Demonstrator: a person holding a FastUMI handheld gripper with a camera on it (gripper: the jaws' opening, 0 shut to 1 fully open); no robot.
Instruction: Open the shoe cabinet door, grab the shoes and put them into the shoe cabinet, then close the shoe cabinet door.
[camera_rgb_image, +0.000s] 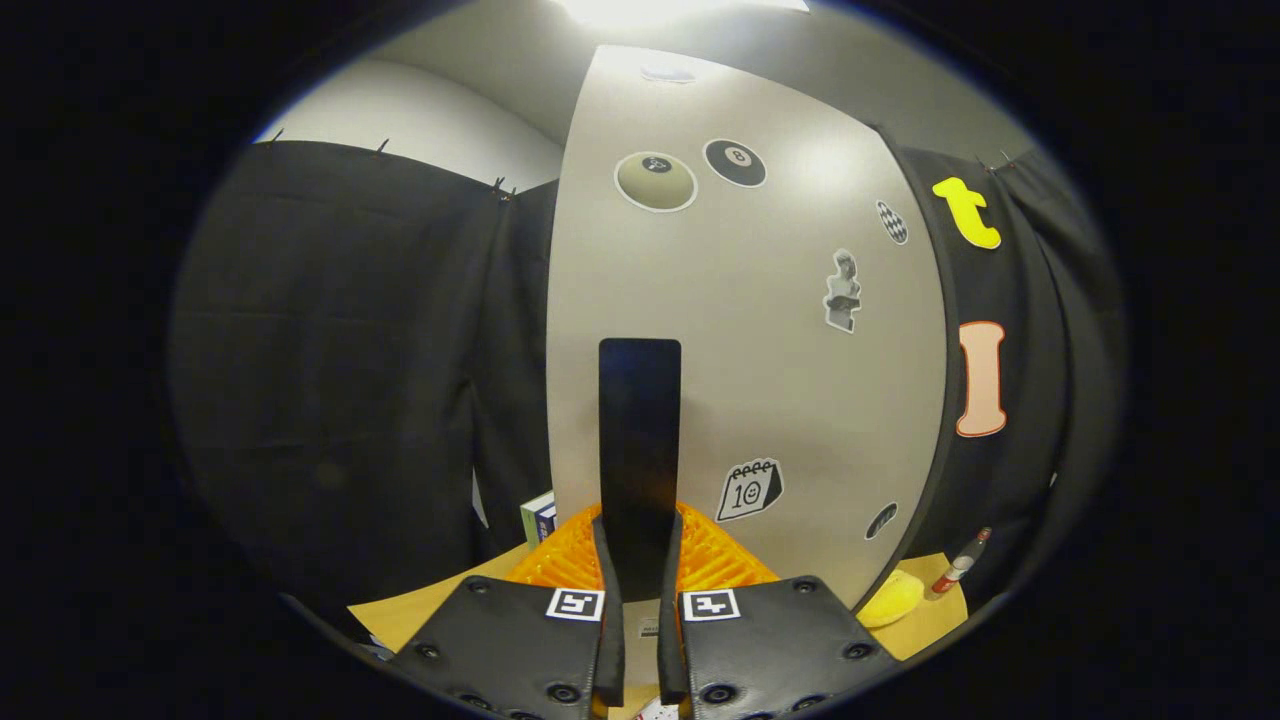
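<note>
Cabinet door (740, 330) stickers read "8" on a billiard ball (735, 162), "10" on a calendar (749, 490).

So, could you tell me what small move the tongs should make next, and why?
Probably a gentle pull back on the black handle, swinging the cabinet door open. The tongs appear shut on the handle's lower end, and the door faces the camera, seemingly closed, so no shoes can go in yet.

The black handle (640, 450) hides the middle of the orange ridged object (715, 560) behind it. The cabinet door (750, 330) covers part of the yellow thing (893, 598) and the small box (538, 517) on the desk (430, 610). The marker's (958, 570) label is too small to read.
</note>
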